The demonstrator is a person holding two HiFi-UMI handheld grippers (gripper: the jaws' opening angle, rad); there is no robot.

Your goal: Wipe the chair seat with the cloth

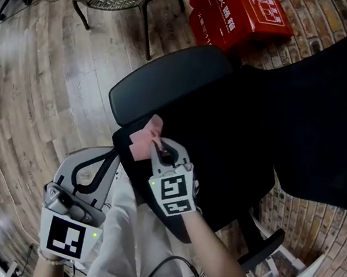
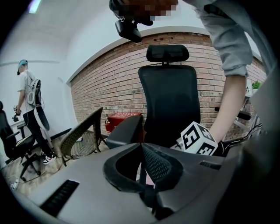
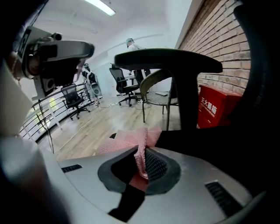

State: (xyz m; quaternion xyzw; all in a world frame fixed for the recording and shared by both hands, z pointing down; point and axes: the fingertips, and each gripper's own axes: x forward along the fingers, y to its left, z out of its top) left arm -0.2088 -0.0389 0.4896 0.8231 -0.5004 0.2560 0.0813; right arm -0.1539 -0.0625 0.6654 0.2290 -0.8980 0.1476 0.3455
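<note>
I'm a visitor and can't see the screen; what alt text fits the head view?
Seen from above, the right gripper pinches a pink cloth at the edge of a black chair seat. The left gripper hangs beside it, over a wooden floor; a red box stands beyond.

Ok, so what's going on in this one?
A person is at a black office chair with a hand-held gripper in each hand. The right claw is shut on a pink cloth, held at the edge of the chair seat. The left claw is shut and empty, held low to the side, off the seat.
</note>
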